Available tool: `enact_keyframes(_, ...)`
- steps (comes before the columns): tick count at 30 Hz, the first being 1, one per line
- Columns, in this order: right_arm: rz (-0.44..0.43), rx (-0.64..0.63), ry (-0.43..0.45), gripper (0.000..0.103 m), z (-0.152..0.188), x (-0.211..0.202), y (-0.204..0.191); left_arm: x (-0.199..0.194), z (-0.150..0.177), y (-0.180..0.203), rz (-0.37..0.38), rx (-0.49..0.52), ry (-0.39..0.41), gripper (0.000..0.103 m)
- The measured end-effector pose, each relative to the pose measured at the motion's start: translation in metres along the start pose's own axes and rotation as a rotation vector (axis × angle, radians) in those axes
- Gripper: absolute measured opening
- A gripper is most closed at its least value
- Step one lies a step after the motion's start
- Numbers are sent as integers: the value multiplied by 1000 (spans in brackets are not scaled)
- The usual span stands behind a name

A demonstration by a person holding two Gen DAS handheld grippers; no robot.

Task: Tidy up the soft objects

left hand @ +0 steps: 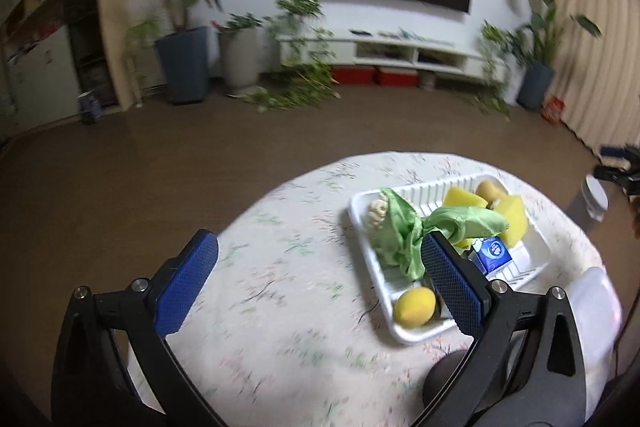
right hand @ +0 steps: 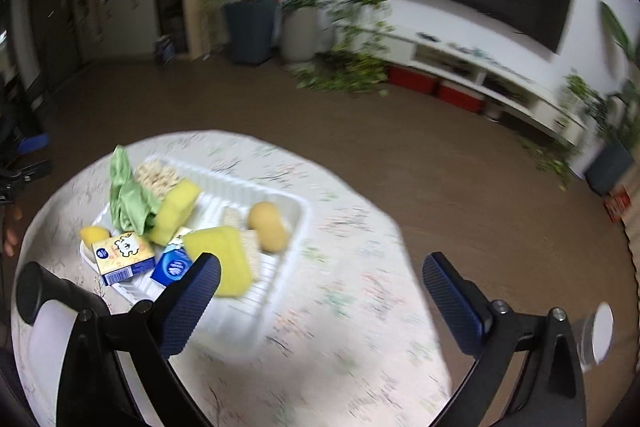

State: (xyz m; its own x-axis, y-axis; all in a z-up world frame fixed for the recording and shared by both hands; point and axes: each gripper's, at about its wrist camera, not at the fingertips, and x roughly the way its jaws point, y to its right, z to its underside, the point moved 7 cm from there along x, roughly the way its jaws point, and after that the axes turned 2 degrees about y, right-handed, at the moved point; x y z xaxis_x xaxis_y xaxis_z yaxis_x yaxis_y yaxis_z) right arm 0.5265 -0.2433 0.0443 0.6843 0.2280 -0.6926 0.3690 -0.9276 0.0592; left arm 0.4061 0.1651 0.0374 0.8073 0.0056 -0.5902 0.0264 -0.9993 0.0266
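Resting on the desk [left hand: 280, 287], a white tray [right hand: 280, 267] of sponges, cloth and packets is seen; left hand-held gripper [left hand: 320, 279] and right hand-held gripper [right hand: 322, 301] are released, nothing grasped.

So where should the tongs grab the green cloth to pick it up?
Probably at the pinched waist of the green cloth, where the fabric bunches into a narrow twist. It lies raised over the other things in the white tray, so coming from above with the open left tongs looks easiest. The flat, spread ends would likely slip or drag the corn toy along.
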Motion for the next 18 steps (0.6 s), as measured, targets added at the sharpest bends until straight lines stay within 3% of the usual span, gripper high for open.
enact_keyframes(8,66,144,44,103,64,-88,38,-84,47,-7,-47,-48,39,103)
enact_keyframes(18,49,210,36,103,181,-162,-9,-165,140,31,-39,-93,25,103)
